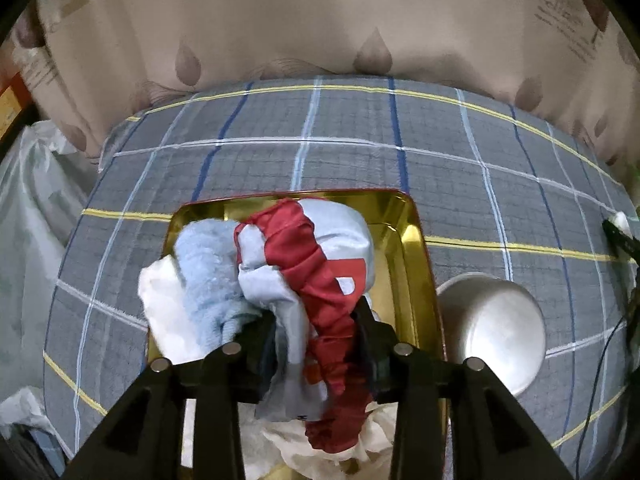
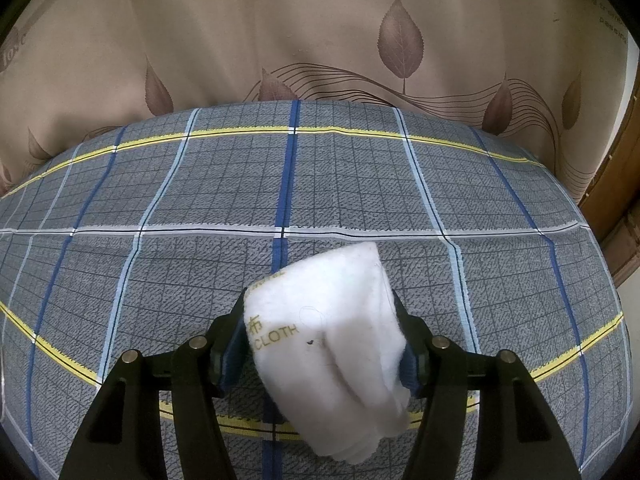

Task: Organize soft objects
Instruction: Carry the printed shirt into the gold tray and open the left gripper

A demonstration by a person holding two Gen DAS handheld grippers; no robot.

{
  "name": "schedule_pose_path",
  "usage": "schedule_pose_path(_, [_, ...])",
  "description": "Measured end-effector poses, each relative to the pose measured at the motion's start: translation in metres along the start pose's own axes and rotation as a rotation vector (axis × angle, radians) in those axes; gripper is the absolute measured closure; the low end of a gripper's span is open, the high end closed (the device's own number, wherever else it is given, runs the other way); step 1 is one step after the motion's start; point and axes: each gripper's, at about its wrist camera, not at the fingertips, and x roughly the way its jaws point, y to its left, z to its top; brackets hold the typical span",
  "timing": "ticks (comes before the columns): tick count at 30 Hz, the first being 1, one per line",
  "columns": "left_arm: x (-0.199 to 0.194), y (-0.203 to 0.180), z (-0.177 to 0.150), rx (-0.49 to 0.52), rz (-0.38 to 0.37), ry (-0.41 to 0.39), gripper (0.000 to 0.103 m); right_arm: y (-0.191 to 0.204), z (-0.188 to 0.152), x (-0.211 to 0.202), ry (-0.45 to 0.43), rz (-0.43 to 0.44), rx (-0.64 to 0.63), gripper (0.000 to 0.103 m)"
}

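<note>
In the left wrist view my left gripper [image 1: 316, 320] is shut on a red and pale-blue garment [image 1: 308, 256], bunched above a gold metal tray [image 1: 412, 240]. A light-blue fluffy towel [image 1: 208, 276] and a white cloth [image 1: 160, 300] also lie in the tray; more white cloth [image 1: 320, 452] shows below the garment. In the right wrist view my right gripper [image 2: 320, 320] is shut on a folded white cloth [image 2: 332, 328] with gold lettering, held above the grey plaid bedsheet [image 2: 160, 200].
A white upturned bowl [image 1: 496, 324] sits right of the tray on the plaid sheet [image 1: 280, 160]. A beige leaf-print curtain [image 2: 280, 40] hangs behind the bed. Clear plastic bags [image 1: 28, 200] lie at the left; a black cable [image 1: 596, 380] runs at the right.
</note>
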Motion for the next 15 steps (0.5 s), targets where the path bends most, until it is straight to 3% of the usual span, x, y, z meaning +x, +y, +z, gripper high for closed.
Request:
schedule_pose_path(7, [-0.009,-0.020,-0.004,0.113,0.037,-0.031,0.042,0.000,0.000,0.000,0.001,-0.001,0.000,0.044])
schedule_pose_path(10, [-0.019,-0.024,-0.007,0.144,0.035,-0.056,0.041,0.000,0.000,0.000,0.002,-0.001,0.000,0.044])
schedule_pose_path(15, [-0.034,-0.016,-0.006,0.107,0.029,-0.070,0.041,-0.001,0.000,0.000,0.003,-0.003,0.000,0.044])
